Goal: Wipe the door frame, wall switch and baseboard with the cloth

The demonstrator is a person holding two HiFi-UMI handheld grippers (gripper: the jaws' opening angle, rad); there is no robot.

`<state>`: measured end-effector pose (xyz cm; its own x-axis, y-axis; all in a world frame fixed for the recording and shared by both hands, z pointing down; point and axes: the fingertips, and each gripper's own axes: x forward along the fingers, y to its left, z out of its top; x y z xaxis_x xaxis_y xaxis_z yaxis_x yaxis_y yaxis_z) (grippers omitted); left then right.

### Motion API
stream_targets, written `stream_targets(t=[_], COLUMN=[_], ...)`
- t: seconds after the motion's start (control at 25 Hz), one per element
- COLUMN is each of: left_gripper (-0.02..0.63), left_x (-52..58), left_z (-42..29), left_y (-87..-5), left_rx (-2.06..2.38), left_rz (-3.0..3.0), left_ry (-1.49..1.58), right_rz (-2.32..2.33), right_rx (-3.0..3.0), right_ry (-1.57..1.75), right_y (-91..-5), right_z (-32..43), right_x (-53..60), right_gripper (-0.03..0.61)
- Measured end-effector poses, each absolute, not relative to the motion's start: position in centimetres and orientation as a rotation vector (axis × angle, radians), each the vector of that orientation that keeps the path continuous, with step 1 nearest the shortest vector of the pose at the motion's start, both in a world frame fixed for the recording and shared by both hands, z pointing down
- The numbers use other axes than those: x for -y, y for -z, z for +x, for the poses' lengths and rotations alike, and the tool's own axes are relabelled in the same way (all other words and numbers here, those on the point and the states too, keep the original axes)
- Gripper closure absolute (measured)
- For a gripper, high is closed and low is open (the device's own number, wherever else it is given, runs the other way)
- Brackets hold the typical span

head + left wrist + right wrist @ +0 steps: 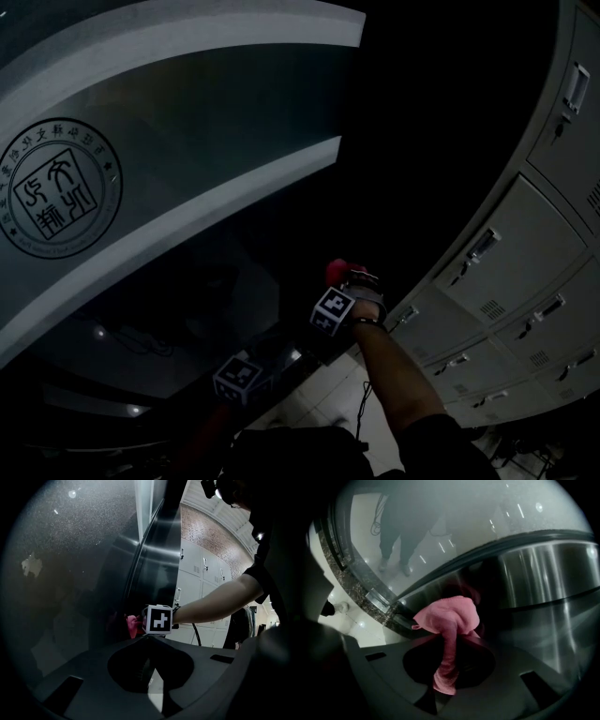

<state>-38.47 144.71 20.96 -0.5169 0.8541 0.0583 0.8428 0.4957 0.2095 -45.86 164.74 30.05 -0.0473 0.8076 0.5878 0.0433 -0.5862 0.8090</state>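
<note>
Right tongs point(452, 637) clamp the bunched pink terry cloth point(450, 616) mid-frame against the brushed-steel door frame point(534, 578), whose length runs lower left to right; left tongs point(150, 639), closed and empty, hang behind.

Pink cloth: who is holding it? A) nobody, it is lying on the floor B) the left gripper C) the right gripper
C: in the right gripper view, the pink cloth runs down between the jaws of the right gripper, which are closed on it.
</note>
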Motion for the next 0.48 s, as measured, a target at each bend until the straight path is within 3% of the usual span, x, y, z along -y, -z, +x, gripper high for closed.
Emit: stream_targets(t=[0.48], left_gripper=[0.62], left_x=[-146.0], left_z=[-38.4], left_y=[-18.3], left_rx=[-2.629], left_rz=[1.506], left_ry=[-0.23], right_rz=[2.162], right_rx=[-1.152], right_ry=[-1.295], right_y=[-23.8], right_z=[-45.8], right_x=[-160.9], right_gripper=[0.523])
